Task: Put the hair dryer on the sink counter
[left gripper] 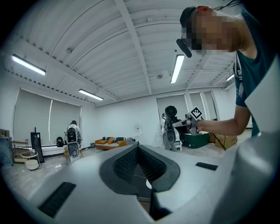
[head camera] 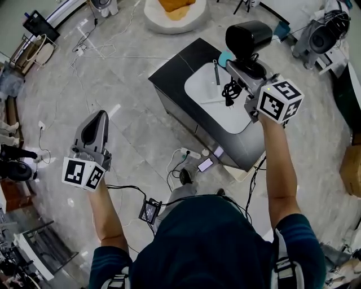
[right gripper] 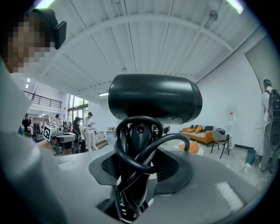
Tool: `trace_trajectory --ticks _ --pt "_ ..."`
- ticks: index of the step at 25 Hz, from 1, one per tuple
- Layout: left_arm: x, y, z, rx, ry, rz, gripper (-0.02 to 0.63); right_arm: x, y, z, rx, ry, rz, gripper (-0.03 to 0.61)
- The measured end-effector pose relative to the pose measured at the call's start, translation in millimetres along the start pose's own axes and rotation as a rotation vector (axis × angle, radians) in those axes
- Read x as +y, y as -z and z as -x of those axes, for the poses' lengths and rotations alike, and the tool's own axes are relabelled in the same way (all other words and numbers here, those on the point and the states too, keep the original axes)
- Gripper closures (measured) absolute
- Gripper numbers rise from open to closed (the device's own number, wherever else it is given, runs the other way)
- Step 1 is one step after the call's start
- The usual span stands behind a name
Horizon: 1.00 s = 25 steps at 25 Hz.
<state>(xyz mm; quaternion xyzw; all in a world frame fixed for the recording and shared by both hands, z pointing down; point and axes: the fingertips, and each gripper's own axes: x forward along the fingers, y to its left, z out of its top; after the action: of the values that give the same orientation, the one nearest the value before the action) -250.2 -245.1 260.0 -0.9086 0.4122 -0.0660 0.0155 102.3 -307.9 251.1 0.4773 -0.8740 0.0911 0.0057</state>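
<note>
A black hair dryer (head camera: 248,36) is held above the right end of the sink counter (head camera: 180,65), with my right gripper (head camera: 240,65) shut on its handle. Its cord hangs in a coiled bundle (head camera: 230,90) over the white basin (head camera: 206,87). In the right gripper view the hair dryer (right gripper: 155,98) stands upright, barrel on top, with the cord looped round the handle between the pads of my right gripper (right gripper: 138,166). My left gripper (head camera: 97,118) hangs over the bare floor, left of the counter. It looks shut and holds nothing. Seen along its jaws, the left gripper (left gripper: 139,153) points into the room.
A faucet (head camera: 216,70) stands at the back of the basin, a teal object (head camera: 225,58) beside it. On the floor by the counter lie a power strip (head camera: 189,152), a phone (head camera: 205,165) and cables. A white beanbag (head camera: 175,14) sits beyond the counter. People stand far off (right gripper: 87,131).
</note>
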Motion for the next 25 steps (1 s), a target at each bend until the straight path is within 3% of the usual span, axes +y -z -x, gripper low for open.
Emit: trace_trajectory --ticks 25 --pt "67.0 86.0 29.5 0.098 -0.117 0.094 0.609 -3.7 147.9 -207.0 0.290 -0.156 -0.104 0.390"
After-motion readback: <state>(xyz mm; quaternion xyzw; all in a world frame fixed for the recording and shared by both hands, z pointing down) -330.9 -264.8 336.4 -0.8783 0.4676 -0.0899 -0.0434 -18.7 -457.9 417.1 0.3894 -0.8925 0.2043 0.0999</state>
